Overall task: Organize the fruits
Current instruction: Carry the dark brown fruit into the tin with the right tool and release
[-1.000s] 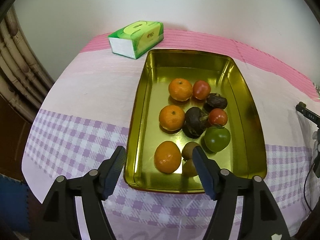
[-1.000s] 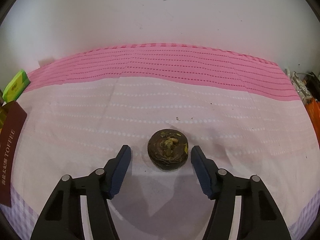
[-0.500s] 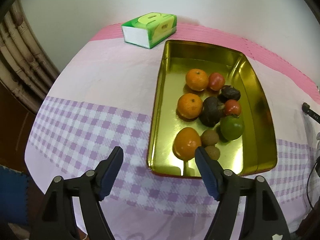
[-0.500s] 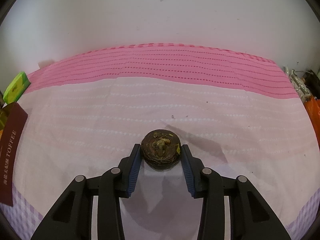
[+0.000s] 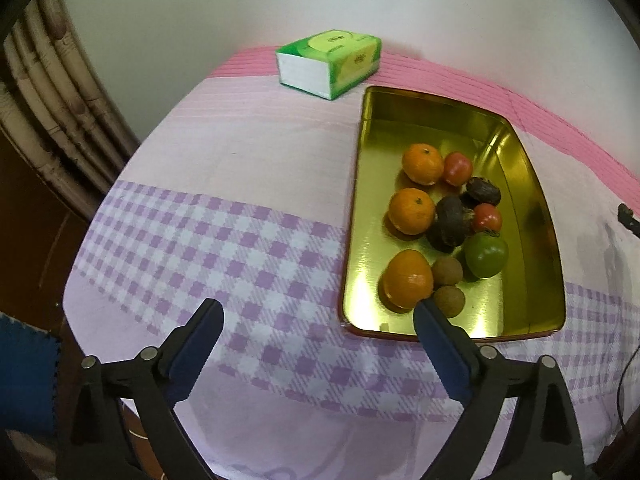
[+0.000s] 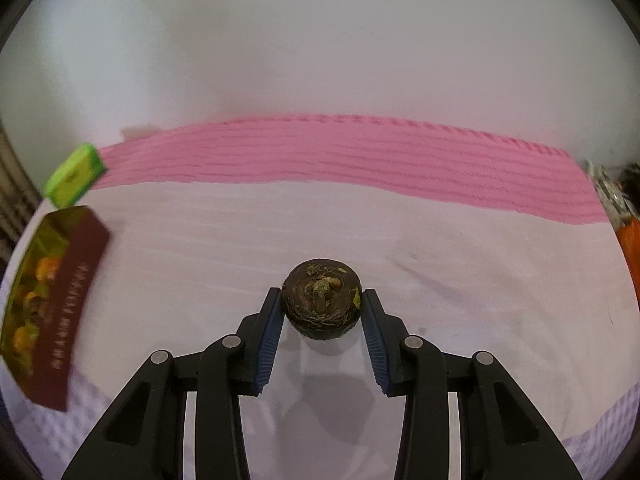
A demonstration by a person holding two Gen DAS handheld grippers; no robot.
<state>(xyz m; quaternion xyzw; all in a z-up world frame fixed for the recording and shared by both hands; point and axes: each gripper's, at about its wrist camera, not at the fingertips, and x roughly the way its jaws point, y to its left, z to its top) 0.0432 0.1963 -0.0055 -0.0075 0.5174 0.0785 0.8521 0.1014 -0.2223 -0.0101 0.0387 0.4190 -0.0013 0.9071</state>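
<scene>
Right gripper now clamped on dark round fruit, lifted off cloth; left gripper just opened wider, empty, gold tray ahead-right.

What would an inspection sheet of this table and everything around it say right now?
Surface: table under a tablecloth, pink at the back, purple checks in front.
Job's things: gold tray holding three oranges, two red tomatoes, a green one, two dark fruits and two small brown ones; another dark fruit outside it.
Clutter: green tissue box.
Grippers: left gripper has just been opening, nothing between its jaws; right gripper closed on the dark fruit.
Cables: thin dark cable at the right edge.
Surroundings: white wall, bamboo-like poles on the left.
</scene>
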